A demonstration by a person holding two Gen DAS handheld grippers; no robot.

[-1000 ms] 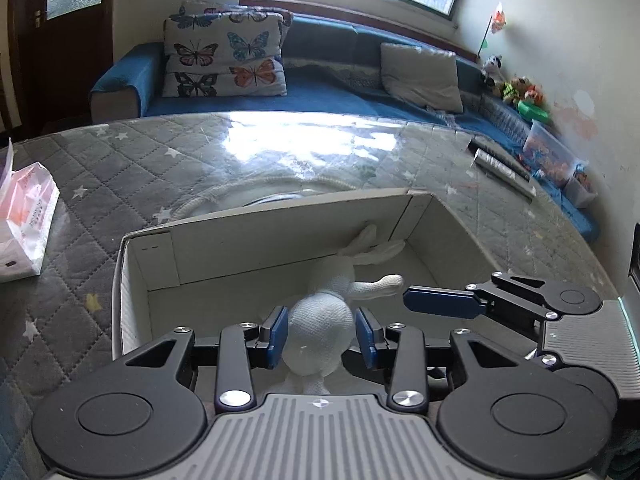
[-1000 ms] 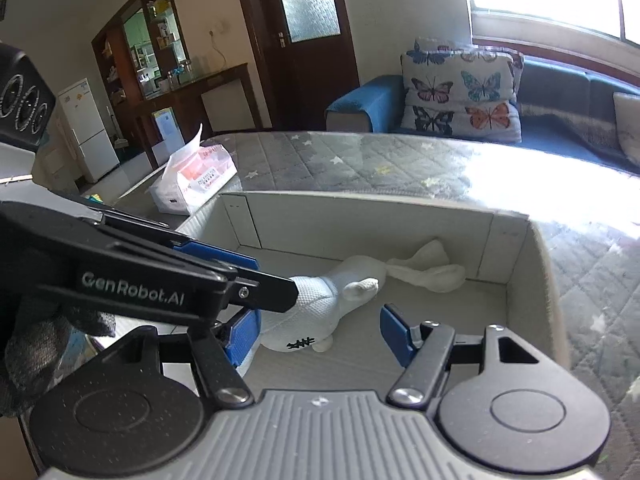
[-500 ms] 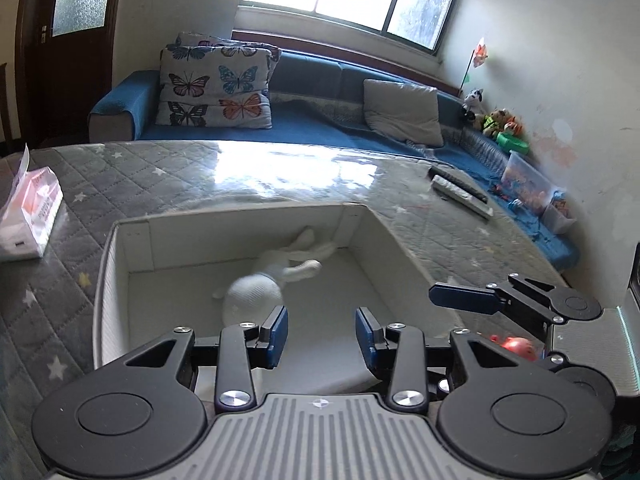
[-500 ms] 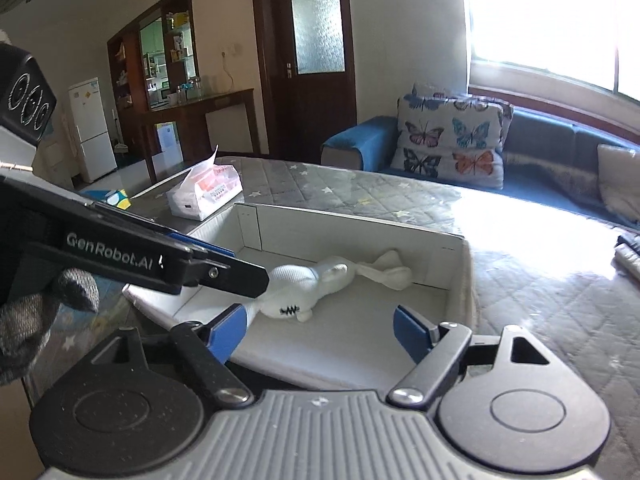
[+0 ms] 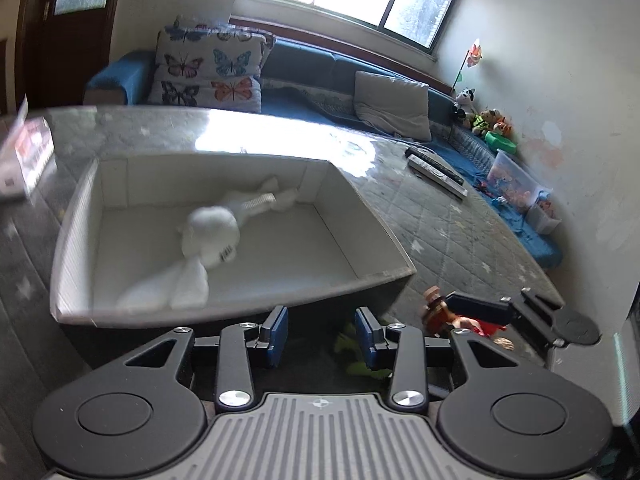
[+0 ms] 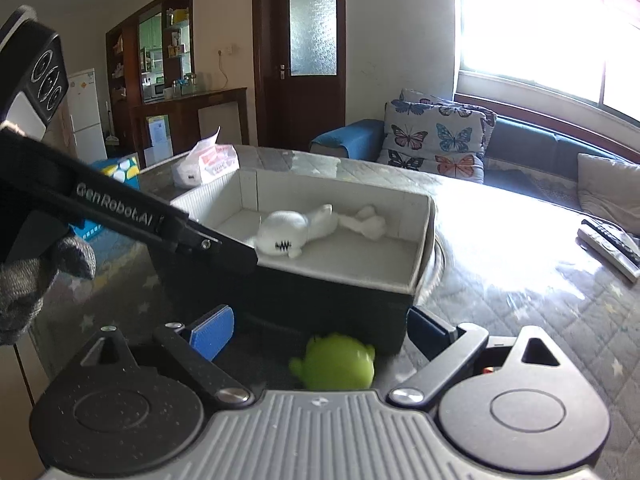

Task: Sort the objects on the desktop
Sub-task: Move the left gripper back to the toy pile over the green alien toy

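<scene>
A white plush toy [image 5: 212,232] [image 6: 284,232] lies inside the open white-lined box [image 5: 360,220] [image 6: 424,240] on the table. My left gripper [image 5: 322,334] is in front of the box's near wall, jaws slightly apart and nothing between them. My right gripper [image 6: 320,326] is also in front of the box. Its jaws are opening wide, and a green toy [image 6: 338,364] [image 5: 352,354] sits on the table low between them, untouched. A red and brown toy [image 5: 436,312] lies beside one of the right gripper's fingers [image 5: 480,306]. The left gripper's arm [image 6: 120,216] crosses the right wrist view, held by a gloved hand [image 6: 40,272].
A tissue pack [image 6: 208,162] [image 5: 24,156] sits left of the box. Two remote controls [image 5: 436,172] [image 6: 612,244] lie near the table's far right edge. The table has a quilted cover under glass. A blue sofa with butterfly cushions [image 5: 212,68] runs behind it.
Both grippers have pulled back out of the box to its near side. The plush toy stays lying in the box. The right jaws have widened, and the green toy has come into view.
</scene>
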